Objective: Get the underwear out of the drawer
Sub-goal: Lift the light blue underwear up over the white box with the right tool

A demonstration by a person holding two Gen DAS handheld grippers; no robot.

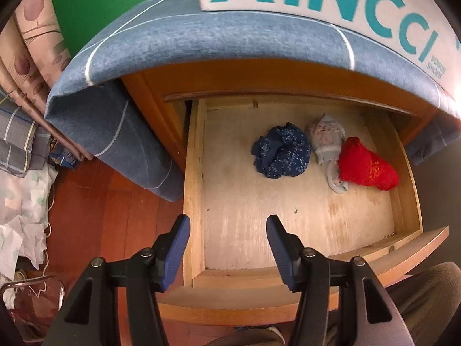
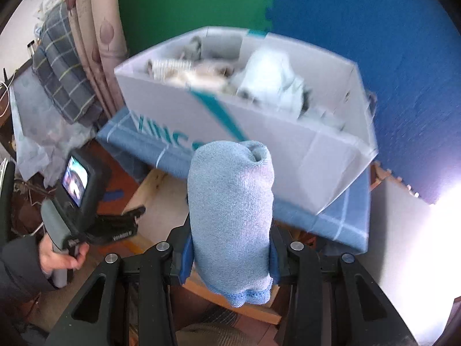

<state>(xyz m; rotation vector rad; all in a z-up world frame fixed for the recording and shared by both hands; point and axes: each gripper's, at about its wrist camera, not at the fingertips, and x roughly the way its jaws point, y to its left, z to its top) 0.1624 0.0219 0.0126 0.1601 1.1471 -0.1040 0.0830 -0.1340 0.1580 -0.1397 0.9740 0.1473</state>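
Note:
The wooden drawer (image 1: 196,173) stands pulled out. On its pale floor lie a navy patterned piece of underwear (image 1: 281,151), a grey-white one (image 1: 325,138) and a red one (image 1: 367,167), all toward the back right. My left gripper (image 1: 227,227) hangs open above the drawer's front left corner, nothing between its blue pads. In the right wrist view my right gripper (image 2: 230,253) is shut on a rolled light-blue piece of underwear (image 2: 230,213), held up in front of a white cardboard box (image 2: 259,132). The left gripper (image 2: 115,222) shows there too, in a hand.
The white box with teal lettering (image 1: 331,0) sits on a blue-checked cloth (image 1: 173,43) over the cabinet top and holds several pale garments (image 2: 270,80). Red-brown wood floor (image 1: 100,216), folded bedding (image 1: 20,141) and a curtain (image 2: 95,28) are at the left. A knee (image 1: 426,297) is beside the drawer front.

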